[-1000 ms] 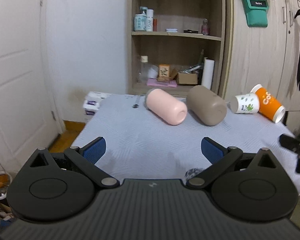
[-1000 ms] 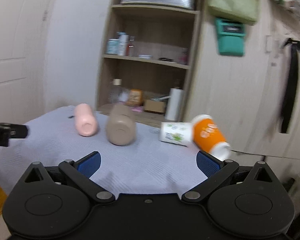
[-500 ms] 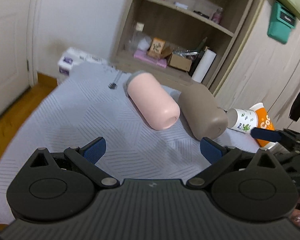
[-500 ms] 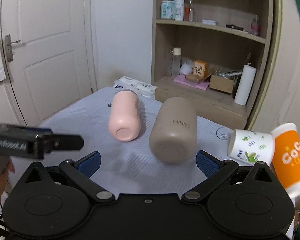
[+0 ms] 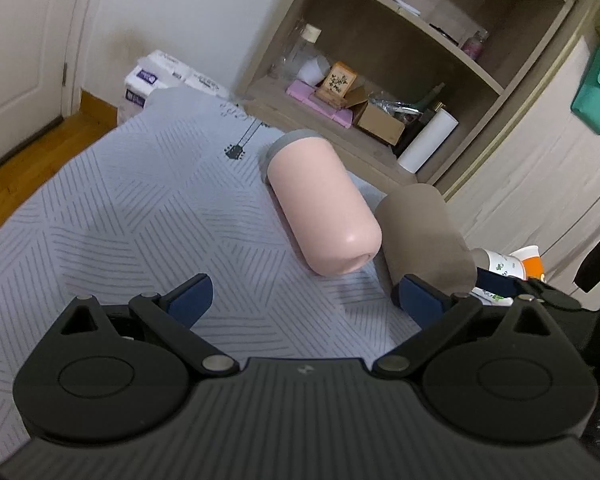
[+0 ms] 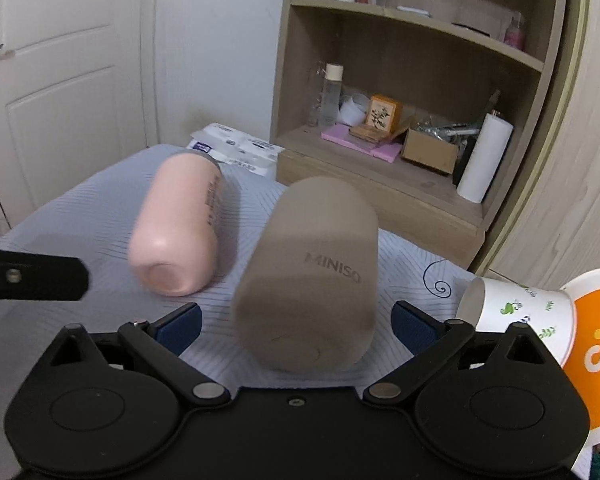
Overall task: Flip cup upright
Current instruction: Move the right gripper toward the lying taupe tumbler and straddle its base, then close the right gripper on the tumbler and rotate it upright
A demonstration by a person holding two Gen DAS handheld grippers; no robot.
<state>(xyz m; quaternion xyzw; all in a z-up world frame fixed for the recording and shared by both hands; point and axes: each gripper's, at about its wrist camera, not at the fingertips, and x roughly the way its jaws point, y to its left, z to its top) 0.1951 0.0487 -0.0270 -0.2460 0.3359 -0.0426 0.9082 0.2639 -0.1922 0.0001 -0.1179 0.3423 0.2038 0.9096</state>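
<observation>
pale pink cylindrical tumbler (image 6: 176,236), taupe tumbler (image 6: 312,276), white paper cup (image 6: 516,316) with green sprigs, orange paper cup (image 6: 596,344), grey-blue bench cloth (image 5: 120,216) with what looks like hatched line pattern.

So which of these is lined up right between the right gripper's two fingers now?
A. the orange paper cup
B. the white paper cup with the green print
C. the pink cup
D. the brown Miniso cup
D: the brown Miniso cup lies on its side straight ahead of the open right gripper, its base between the blue pads.
</observation>
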